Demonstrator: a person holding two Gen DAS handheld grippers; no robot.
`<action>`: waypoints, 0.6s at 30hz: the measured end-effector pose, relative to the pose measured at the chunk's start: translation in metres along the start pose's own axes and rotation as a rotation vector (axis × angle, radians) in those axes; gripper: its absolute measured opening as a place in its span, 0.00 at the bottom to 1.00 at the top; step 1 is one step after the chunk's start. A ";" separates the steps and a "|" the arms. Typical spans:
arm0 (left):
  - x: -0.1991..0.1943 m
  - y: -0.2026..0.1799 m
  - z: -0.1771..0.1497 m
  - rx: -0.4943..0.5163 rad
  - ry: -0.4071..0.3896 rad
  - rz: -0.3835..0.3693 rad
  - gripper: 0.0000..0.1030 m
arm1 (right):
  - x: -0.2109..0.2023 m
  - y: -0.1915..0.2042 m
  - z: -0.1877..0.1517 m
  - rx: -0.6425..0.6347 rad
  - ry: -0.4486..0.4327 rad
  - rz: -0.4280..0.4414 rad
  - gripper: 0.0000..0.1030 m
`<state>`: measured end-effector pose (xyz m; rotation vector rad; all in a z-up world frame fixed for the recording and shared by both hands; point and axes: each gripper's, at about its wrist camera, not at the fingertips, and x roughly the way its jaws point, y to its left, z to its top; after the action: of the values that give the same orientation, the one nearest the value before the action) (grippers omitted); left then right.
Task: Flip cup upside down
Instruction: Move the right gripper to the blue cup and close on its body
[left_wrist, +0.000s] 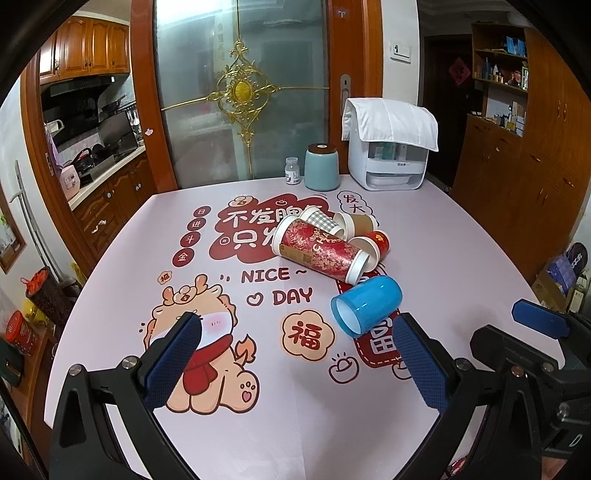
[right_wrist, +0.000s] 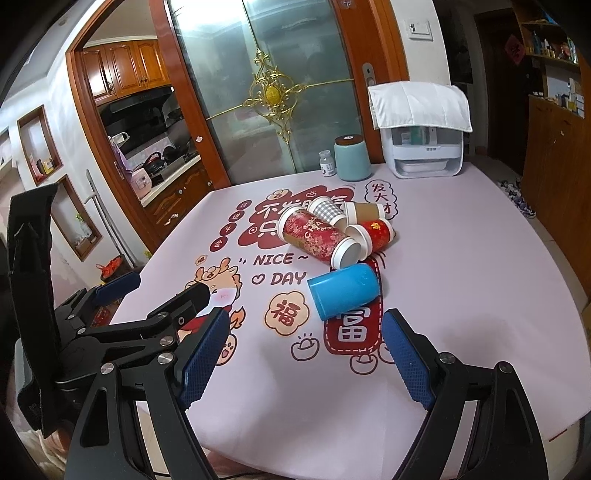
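Note:
A blue cup (left_wrist: 365, 303) lies on its side on the pink table mat (left_wrist: 295, 406), its open mouth facing the near left; it also shows in the right wrist view (right_wrist: 343, 291). Behind it lies a pile of paper cups on their sides: a tall red patterned cup (left_wrist: 321, 253), a checked cup (left_wrist: 321, 220), a brown cup (left_wrist: 360, 222) and a small red cup (left_wrist: 376, 242). My left gripper (left_wrist: 295, 354) is open and empty, short of the blue cup. My right gripper (right_wrist: 303, 350) is open and empty, just in front of the blue cup.
At the table's far edge stand a teal jar (left_wrist: 321, 171), a small white bottle (left_wrist: 292, 170) and a white appliance under a cloth (left_wrist: 389, 147). A glass door with gold trim (left_wrist: 242, 92) is behind. Wooden cabinets (left_wrist: 524, 166) stand at the right.

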<state>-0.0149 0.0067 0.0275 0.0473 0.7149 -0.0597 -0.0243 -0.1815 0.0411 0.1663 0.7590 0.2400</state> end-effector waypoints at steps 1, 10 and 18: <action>0.003 0.002 0.002 -0.002 0.004 -0.004 0.99 | 0.003 -0.001 0.003 0.009 0.010 0.008 0.83; 0.043 0.016 0.017 0.003 0.046 -0.028 0.99 | 0.056 -0.027 0.027 0.118 0.126 0.052 0.83; 0.108 0.033 0.027 -0.005 0.138 -0.017 0.99 | 0.145 -0.088 0.047 0.411 0.309 0.107 0.82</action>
<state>0.0865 0.0341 -0.0219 0.0406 0.8530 -0.0714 0.1234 -0.2296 -0.0417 0.5698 1.1042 0.2114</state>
